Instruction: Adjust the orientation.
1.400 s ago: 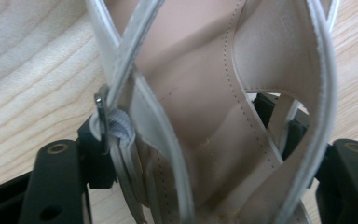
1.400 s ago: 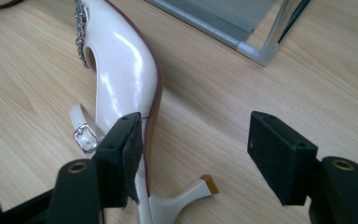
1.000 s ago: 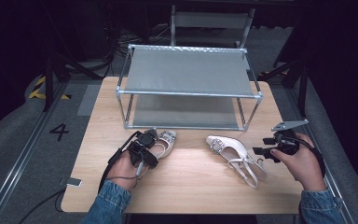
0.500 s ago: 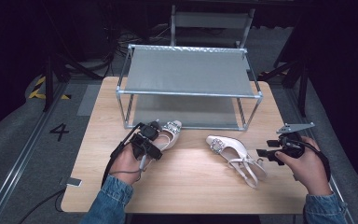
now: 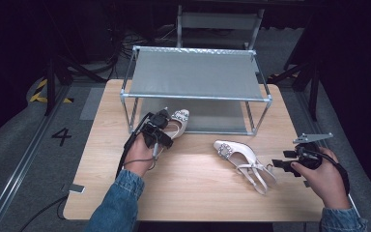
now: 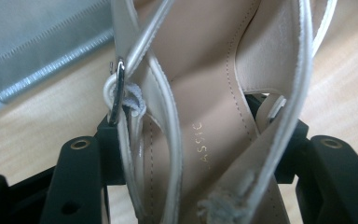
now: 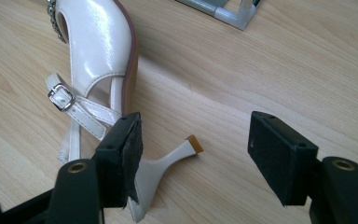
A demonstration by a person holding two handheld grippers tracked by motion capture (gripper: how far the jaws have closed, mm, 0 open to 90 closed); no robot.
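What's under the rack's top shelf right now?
Under the top shelf lies the grey lower shelf. The toe of the shoe held by the left gripper reaches its front edge. The top shelf covers the back of the lower one, so anything there can't be seen.

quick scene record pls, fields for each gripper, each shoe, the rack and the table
left gripper: shut on the left shoe at its heel end, straps between the jaws
left shoe: white slingback, toe pointing at the rack's lower shelf
right gripper: jaws open, one pad beside the right shoe's heel, not clamping it
right shoe: lying on its side on the table, jewelled toe toward the rack, strap buckled
rack: two-tier metal shelf at the far side of the table, top tier bare
table: light wood
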